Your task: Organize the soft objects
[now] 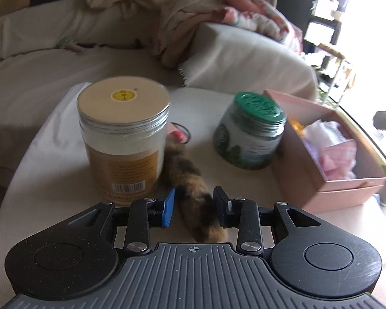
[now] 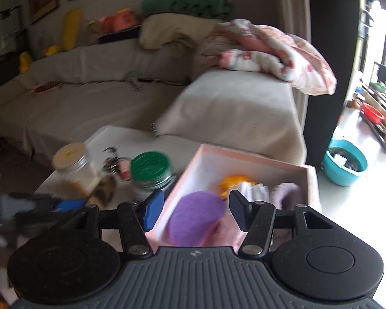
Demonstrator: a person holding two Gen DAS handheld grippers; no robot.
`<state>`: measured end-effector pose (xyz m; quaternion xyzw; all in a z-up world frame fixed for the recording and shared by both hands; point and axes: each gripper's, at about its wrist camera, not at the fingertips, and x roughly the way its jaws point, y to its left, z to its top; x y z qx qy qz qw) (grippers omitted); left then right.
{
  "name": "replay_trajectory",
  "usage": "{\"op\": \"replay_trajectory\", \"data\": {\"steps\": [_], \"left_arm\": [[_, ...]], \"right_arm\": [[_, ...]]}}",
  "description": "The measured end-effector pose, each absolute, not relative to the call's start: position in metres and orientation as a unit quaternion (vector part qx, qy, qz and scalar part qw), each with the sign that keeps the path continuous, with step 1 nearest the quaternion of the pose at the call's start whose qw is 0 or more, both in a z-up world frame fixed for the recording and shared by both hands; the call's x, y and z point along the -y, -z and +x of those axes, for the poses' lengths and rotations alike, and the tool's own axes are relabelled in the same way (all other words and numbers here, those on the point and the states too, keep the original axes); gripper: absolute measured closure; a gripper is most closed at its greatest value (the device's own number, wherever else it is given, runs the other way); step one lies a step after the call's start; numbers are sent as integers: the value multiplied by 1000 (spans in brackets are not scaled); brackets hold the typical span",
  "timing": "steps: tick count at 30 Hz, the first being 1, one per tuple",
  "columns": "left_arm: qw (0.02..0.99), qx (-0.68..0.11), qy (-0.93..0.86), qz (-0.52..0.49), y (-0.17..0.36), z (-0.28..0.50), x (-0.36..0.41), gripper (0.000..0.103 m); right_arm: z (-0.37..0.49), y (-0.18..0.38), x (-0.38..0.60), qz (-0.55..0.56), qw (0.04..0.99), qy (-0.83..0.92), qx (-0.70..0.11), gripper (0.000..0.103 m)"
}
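Note:
A brown and black furry tail toy (image 1: pixel 190 182) lies on the white table (image 1: pixel 53 159) between two jars. My left gripper (image 1: pixel 194 202) is open with its jaws on either side of the tail's near end, not closed on it. A pink box (image 2: pixel 190 170) at the right holds soft items: a purple pad (image 2: pixel 195 216), an orange toy (image 2: pixel 234 181), a white piece and a mauve one. My right gripper (image 2: pixel 196 209) is open and empty above the box's near left corner. The tail (image 2: pixel 104 193) and the left gripper (image 2: pixel 64 204) show blurred in the right wrist view.
A tall jar with a beige lid (image 1: pixel 123 139) stands left of the tail, a green-lidded jar (image 1: pixel 249 131) to its right. A pink keychain (image 1: pixel 178 134) lies behind. The pink box (image 1: pixel 329 152) is at the table's right edge. A grey sofa with blankets (image 2: pixel 218 97) is behind.

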<state>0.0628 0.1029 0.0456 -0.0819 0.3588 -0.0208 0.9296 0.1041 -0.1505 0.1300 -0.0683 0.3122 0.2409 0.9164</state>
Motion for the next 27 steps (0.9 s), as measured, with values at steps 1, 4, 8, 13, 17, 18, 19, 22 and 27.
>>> {"op": "replay_trajectory", "data": {"steps": [1,4,8,13,17,18,19,22,27], "left_arm": [[929,-361,21,-76,-44,64,-102,67],[928,-361,57,-68,-41,59,-102,86],[915,-378,113,-87,-35,38,-109,87],[902,-398,140,-90,-40,2,-127,89],[913,-361,143,-126,-52,-13,-148,89],[917,-345,145,-140,-54,-14,-155,87],[920,-331,146,-150,-56,-15,-159,87],[929,-296,152,-164,-58,-11,-174,87],[940,-248,147,-183,-55,-9,-209,87]], "right_arm": [[101,-128,148,-69,916,-245,-310,46],[95,-126,144,-56,912,-262,-311,46],[91,-132,139,-51,914,-273,-297,46],[112,-150,107,-60,901,-310,-297,47],[149,-155,46,-117,853,-373,-346,80],[160,-153,27,-137,843,-380,-355,80],[169,-150,11,-154,833,-384,-366,80],[202,-130,-35,-214,793,-391,-415,80],[247,-88,-82,-295,749,-366,-468,80]]}}
